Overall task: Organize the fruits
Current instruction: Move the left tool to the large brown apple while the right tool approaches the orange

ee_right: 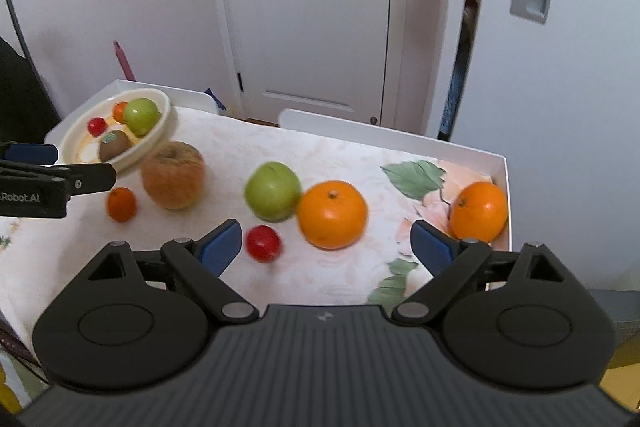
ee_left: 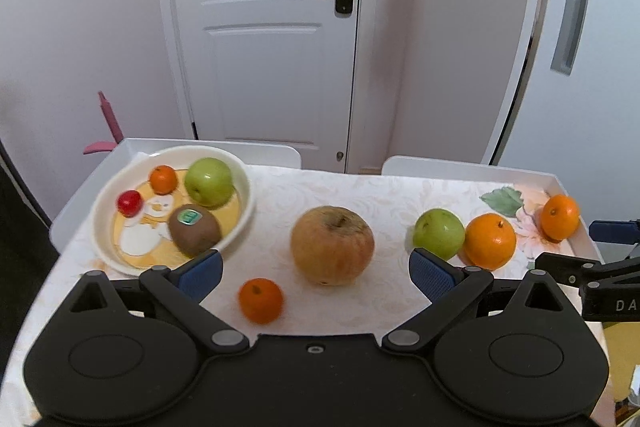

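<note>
A cream bowl (ee_left: 240, 223) at the table's far left holds a green apple (ee_left: 210, 181), a kiwi (ee_left: 195, 235), a small orange (ee_left: 163, 179) and a small red fruit (ee_left: 129, 203). On the cloth lie a big brownish apple (ee_left: 332, 245), a small orange (ee_left: 261, 300), a green apple (ee_left: 439, 233) and two oranges (ee_left: 490, 241) (ee_left: 560, 217). My left gripper (ee_left: 316, 273) is open and empty, above the small orange and brownish apple. My right gripper (ee_right: 326, 243) is open and empty, with a small red fruit (ee_right: 263, 243) and an orange (ee_right: 332, 214) just ahead of it.
The table has a white raised rim (ee_right: 502, 179) and a floral cloth (ee_left: 360, 195). White chair backs (ee_left: 440, 167) stand at the far edge. A white door (ee_left: 272, 27) is behind. My left gripper shows at the left in the right wrist view (ee_right: 56, 179).
</note>
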Tool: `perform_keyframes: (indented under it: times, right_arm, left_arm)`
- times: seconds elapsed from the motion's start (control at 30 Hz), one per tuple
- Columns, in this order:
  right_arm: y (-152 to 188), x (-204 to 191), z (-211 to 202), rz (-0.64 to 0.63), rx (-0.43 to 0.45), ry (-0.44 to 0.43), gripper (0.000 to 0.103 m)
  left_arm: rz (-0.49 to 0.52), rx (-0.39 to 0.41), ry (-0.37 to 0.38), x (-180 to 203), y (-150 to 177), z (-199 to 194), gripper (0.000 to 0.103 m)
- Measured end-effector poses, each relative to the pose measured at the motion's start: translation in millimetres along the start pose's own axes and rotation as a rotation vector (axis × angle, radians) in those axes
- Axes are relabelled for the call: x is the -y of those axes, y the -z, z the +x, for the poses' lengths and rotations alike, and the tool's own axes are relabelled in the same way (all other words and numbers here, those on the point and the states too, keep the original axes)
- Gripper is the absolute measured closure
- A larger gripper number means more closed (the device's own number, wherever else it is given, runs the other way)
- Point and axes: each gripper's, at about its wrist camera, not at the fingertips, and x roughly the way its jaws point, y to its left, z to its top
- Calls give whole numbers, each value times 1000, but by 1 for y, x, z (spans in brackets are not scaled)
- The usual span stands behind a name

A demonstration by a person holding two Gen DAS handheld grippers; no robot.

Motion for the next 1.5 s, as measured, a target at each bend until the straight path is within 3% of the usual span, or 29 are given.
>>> perform_keyframes:
  times: [0.57, 0.83, 1.03, 1.5]
  right_arm:
    - [9, 29, 67, 11, -44, -59, 10]
    - [7, 25, 81, 11, -52, -92, 17]
    - [4, 24, 88, 16, -45, -106, 18]
    - [2, 19, 100, 17, -41, -108, 22]
  left_arm:
    - [44, -39, -75, 29, 3, 85, 6]
    - [46, -60, -92, 31, 3, 98, 12]
    - [41, -76, -109, 29, 4, 104, 24]
    - [32, -73, -82, 26, 12, 94, 25]
